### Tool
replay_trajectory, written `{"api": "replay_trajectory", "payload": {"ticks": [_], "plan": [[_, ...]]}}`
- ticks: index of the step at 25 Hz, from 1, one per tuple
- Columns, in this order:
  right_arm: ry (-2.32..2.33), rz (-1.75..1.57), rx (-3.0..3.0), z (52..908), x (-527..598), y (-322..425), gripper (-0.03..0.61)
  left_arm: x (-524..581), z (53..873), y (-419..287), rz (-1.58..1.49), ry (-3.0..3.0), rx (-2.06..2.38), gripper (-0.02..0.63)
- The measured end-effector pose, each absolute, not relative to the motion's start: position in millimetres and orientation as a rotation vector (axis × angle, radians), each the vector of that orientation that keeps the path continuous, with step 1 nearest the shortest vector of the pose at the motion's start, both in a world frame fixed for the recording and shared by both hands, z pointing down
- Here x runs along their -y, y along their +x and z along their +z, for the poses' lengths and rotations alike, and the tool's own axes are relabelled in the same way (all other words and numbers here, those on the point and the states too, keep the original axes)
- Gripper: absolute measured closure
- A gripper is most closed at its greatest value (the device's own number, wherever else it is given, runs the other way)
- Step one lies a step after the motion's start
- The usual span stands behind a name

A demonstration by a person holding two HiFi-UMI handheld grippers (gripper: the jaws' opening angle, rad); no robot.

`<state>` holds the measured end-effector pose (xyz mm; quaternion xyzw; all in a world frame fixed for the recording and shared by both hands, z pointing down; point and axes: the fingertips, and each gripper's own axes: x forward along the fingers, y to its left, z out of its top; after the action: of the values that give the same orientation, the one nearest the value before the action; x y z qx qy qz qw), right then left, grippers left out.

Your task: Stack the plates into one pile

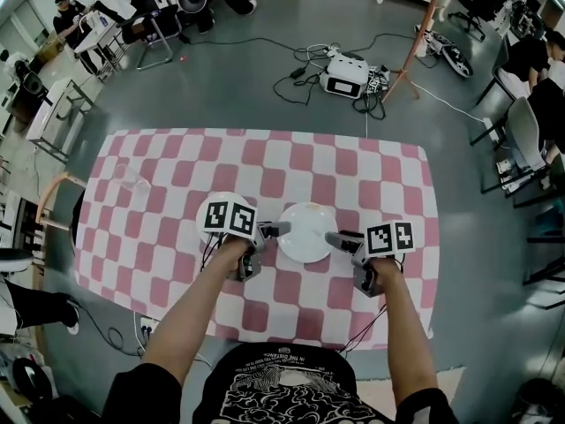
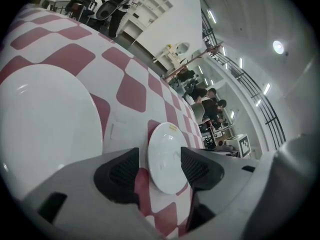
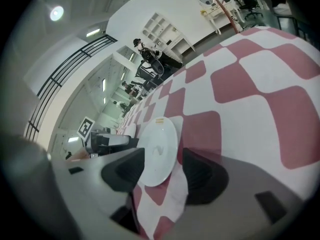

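A table under a cloth (image 1: 159,263) of soft-cornered pink and white squares fills the middle of the head view. A round, glossy white plate (image 1: 306,232) with a shallow well and smooth rim lies flat on it at the centre. The left gripper (image 1: 275,230) reaches in from the lower left and the right gripper (image 1: 339,239) from the lower right. Their tips sit just beside opposite edges of this plate, and whether either one touches the rim cannot be told. Each gripper's own view shows its jaws standing well apart and gripping nothing. The dark, finely ribbed pads (image 2: 122,173) of the left gripper frame the plate in the gap without pressing on it. The matt black pads (image 3: 125,170) of the right gripper do the same from the other side. A small yellowish label sits near the plate's far rim in both gripper views. A second plate (image 2: 45,129), equally white and glossy, lies at the left of the left gripper view. In the head view it is mostly covered by the left gripper's white cube (image 1: 229,216) with its black square markers. The two plates lie side by side, not stacked. A faint, clear, glass-like object (image 1: 131,180) rests on the cloth toward the upper left, too indistinct to name.
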<state>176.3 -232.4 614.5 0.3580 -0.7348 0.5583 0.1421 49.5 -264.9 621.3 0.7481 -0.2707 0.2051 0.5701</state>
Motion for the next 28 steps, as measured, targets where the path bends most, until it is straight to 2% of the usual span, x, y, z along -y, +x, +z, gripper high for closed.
{"api": "replay_trajectory", "payload": {"ticks": [7, 14, 18, 20, 22, 28], "plan": [[0.979, 1.718, 2.114, 618, 229, 172, 0.383, 260, 625, 56, 0.477, 1.738, 0.594, 0.397], [0.988, 1.737, 2.093, 622, 229, 173, 0.417, 259, 626, 58, 0.479, 1.744, 0.589, 0.418], [1.023, 1.721, 2.056, 628, 229, 178, 0.469, 259, 630, 57, 0.484, 1.738, 0.603, 0.440], [1.048, 1.709, 2.035, 632, 229, 181, 0.516, 259, 633, 54, 0.514, 1.745, 0.622, 0.466], [1.054, 1.718, 2.025, 633, 228, 182, 0.534, 258, 637, 47, 0.566, 1.758, 0.656, 0.553], [1.045, 1.787, 2.027, 631, 228, 183, 0.545, 257, 636, 45, 0.573, 1.745, 0.656, 0.569]]}}
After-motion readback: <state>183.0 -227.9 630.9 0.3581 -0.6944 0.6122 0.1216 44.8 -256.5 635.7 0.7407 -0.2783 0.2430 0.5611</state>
